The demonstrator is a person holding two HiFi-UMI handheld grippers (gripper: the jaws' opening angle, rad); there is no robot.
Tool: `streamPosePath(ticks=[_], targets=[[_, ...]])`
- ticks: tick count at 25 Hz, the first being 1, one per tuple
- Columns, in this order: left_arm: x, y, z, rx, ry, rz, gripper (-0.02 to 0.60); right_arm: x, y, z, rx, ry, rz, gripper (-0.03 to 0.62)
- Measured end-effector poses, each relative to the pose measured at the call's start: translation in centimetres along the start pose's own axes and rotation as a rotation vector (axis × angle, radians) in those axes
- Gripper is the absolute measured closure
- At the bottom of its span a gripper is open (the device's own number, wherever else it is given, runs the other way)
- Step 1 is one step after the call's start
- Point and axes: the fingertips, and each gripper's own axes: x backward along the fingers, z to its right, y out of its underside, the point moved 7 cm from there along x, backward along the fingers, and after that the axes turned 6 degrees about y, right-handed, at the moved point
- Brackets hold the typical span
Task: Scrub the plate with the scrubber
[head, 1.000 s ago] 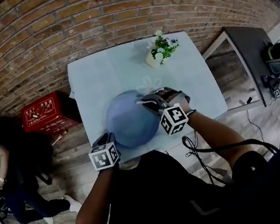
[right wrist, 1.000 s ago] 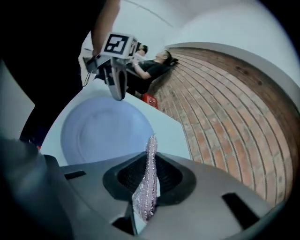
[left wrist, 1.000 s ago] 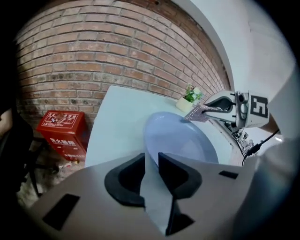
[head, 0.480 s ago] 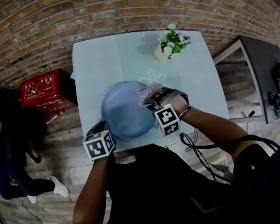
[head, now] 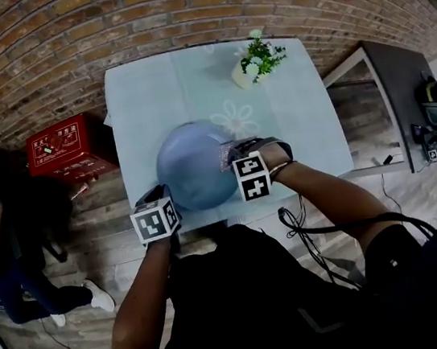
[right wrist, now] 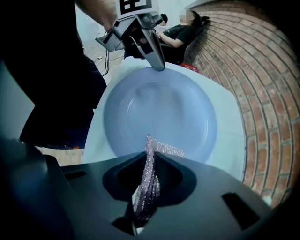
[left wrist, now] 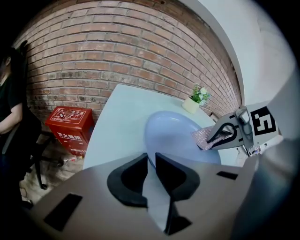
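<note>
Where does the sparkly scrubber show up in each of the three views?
Head view: scrubber near centre, at the right edge of the blue plate.
Left gripper view: scrubber right of centre, at the blue plate rim.
Right gripper view: scrubber bottom centre, pinched in the right tongs.
Shared landmark: the blue plate.
</note>
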Motion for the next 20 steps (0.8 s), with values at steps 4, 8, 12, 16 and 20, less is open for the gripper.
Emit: streamPosePath(ticks=[4,8,12,16,20], targets=[[0.0,-0.3,-0.1,-0.047,0.028,-0.01,0.515,0.2,-0.5,-0.7,-0.074,-0.051,-0.024,0.528],[-0.1,-0.3,-0.3,-0.059,0.054,-0.025,0.508,0.4,-1.0,-1.3,-0.14,-0.098,-0.042,0.528],[-0.3,-0.2,-0.5,-0.07,0.087,-0.025,0.503,0.8,-1.6,-2.1,-0.21,-0.156,-0.04,0.528],[0.0,-0.4,-0.6,-0.075,0.105,-0.034,0.502,1.0,-2.3,-2.6,-0.259,-0.193,-0.043,0.528],[0.4,-0.7,-0.5,-0.1,0.116,-0.047,0.5,1.3,-2.9,-3.2,-0.311,-0.222,-0.045,0.528]])
